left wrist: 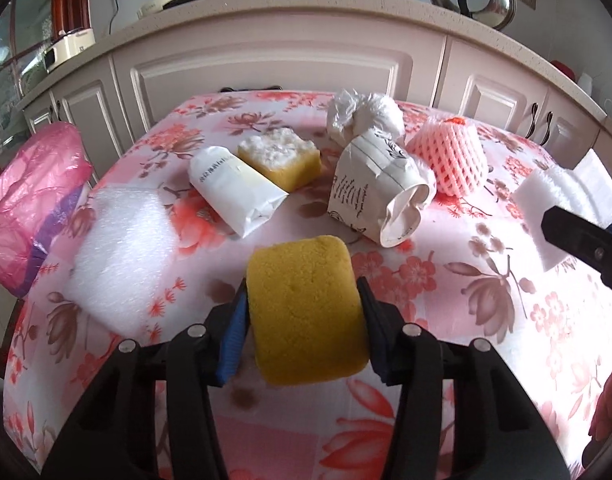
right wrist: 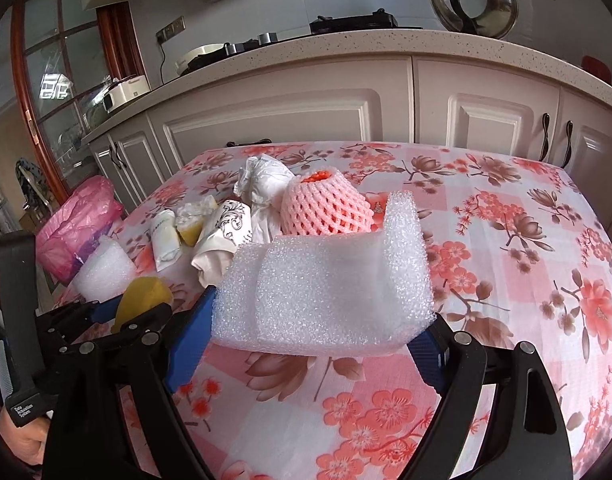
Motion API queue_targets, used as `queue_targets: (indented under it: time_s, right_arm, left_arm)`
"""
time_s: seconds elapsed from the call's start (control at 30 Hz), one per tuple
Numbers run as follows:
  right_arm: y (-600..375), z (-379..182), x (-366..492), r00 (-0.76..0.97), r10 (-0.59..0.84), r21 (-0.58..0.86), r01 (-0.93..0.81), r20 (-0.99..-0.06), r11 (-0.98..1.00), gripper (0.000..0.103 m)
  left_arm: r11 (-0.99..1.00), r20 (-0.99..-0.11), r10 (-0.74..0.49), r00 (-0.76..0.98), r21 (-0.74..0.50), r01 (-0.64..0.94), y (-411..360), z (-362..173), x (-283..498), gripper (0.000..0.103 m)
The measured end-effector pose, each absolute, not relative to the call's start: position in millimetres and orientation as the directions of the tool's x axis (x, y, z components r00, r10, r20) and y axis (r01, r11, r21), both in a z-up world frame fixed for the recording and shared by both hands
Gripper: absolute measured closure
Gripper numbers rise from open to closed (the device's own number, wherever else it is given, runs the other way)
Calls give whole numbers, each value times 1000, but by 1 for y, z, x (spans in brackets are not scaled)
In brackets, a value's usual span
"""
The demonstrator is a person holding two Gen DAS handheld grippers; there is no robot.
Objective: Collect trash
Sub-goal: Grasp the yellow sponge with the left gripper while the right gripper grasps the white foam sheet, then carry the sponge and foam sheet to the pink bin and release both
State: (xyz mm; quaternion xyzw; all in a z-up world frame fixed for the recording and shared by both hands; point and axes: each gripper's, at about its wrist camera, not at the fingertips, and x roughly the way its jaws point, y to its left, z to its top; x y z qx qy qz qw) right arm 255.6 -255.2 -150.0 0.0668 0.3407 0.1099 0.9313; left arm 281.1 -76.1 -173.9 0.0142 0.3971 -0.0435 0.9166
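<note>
Your left gripper is closed on the rounded yellow sponge block, one blue pad on each flank, the jaws only as far apart as the sponge is wide. Your right gripper is clamped across the bent white foam packing sheet, with one end of the sheet folded up at 1 o'clock. Both loads are light and soft — the sponge will squash and spring back, and the foam sheet flexes and can slide between the pads, so grip it across the thick folded part, not a loose edge. The pink plastic trash bag hangs off the table edge at 9 o'clock in the left wrist view, its mouth hard to make out, so I judge that is where these go. Left on the floral pink tablecloth are a second white foam pad at 9 o'clock near the bag, a squeezed white tube at 11 o'clock, a torn yellow sponge piece with a white top just beyond it, a crushed printed paper cup at 1 o'clock, a knotted white plastic bag behind the cup, and a pink foam fruit net at 2 o'clock. The cup is thin and already dented — take it by its body, not the rim. The net will collapse, so pinch it low.
</note>
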Motion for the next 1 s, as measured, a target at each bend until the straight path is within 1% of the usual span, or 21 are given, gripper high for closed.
queue_targets:
  time_s: [0.33, 0.67, 0.77, 1.0]
  right_arm:
    - [-244, -141, 236, 754, 258, 184, -183, -603, 966, 22]
    - [-223, -123, 211, 772, 270, 144, -229, -576, 963, 22]
    - [-217, -115, 204, 780, 276, 131, -245, -561, 961, 22]
    - [-198, -96, 188, 798, 298, 103, -288, -524, 952, 22]
  left_arm:
    - [997, -658, -82, 749, -49, 67, -57, -148, 245, 54]
    - [997, -547, -83, 833, -42, 72, -43, -106, 198, 54]
    - [997, -525, -75, 848, -33, 67, -39, -98, 186, 54]
    - [998, -488, -60, 871, -56, 38, -17, -82, 162, 54]
